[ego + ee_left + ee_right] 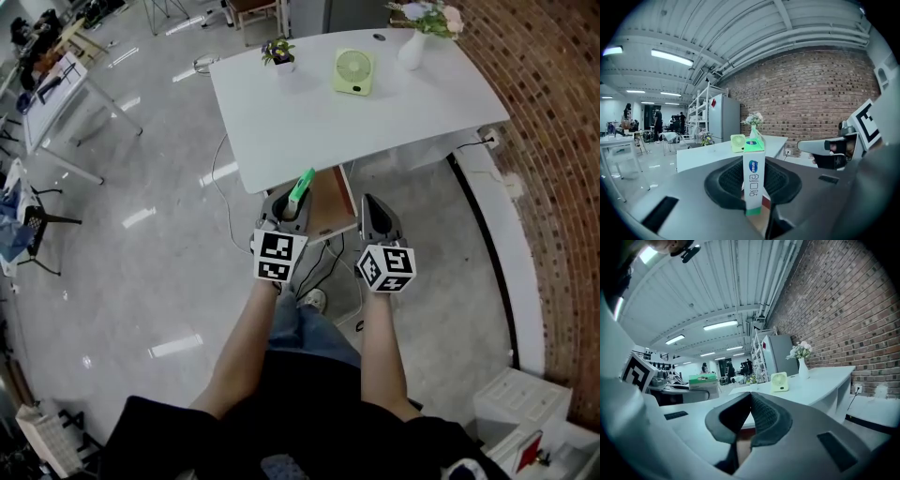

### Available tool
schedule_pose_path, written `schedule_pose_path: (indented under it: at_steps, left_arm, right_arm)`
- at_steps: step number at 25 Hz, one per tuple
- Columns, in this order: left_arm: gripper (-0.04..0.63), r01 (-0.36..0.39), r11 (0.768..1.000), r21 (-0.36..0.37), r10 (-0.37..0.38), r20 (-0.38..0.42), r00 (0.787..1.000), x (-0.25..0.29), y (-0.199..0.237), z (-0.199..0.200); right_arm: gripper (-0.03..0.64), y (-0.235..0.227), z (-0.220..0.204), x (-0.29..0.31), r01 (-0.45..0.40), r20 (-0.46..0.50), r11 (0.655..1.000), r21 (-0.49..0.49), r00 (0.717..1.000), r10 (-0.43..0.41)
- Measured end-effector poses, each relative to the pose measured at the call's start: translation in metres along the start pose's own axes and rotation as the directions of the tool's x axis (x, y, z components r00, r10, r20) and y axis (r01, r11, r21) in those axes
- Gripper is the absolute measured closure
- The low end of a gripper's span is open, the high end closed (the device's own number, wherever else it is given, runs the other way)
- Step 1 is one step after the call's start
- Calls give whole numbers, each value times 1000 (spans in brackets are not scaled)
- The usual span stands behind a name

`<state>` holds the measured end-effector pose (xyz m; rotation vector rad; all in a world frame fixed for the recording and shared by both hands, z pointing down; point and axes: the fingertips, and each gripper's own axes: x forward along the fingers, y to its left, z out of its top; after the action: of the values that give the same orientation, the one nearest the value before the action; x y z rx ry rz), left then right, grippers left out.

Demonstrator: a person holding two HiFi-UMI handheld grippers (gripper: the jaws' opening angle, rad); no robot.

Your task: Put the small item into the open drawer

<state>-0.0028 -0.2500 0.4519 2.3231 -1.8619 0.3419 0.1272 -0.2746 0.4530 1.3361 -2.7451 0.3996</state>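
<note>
clamping a small white carton [753, 180] with a green top upright between its pads, the left gripper [290, 204] grips it low down, so the upper end stands clear to go into the drawer first. the right gripper [750, 401] has its jaws pressed together on nothing; it probably rides alongside to steady the drawer if needed. both point toward the open drawer [332, 202], its brown inside showing under the near edge of the white table [309, 127]. the carton sits just beside the opening, not yet inside. further back on the tabletop stand a green fan [353, 71], a vase [412, 49] and a small potted plant [278, 54].
</note>
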Motion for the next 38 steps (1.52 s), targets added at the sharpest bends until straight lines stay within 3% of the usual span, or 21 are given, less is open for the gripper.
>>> schedule_pose_path:
  at_steps: [8,16,30,38]
  left_arm:
    - [509,27,1000,-15,-27,-40,999,14,10,-16]
    - [509,51,997,-57,-58,-117,991,33,-6,-59]
    - [509,9,993,-119,-38,-247,968,116,-11,-183]
    - [509,-60,985,-163,2,-336,942,161,-2,-249]
  right_arm:
    - [615,7,-19,27,1,-49,1000,3,999,-1]
    - [615,-1,-57,44,-11,-123,1000,4,992,11]
    - [615,-46,-176,105,-45,-253,999,6,966,45]
    - [615,-66,-225,140,-60,-301,998,-1,952,57]
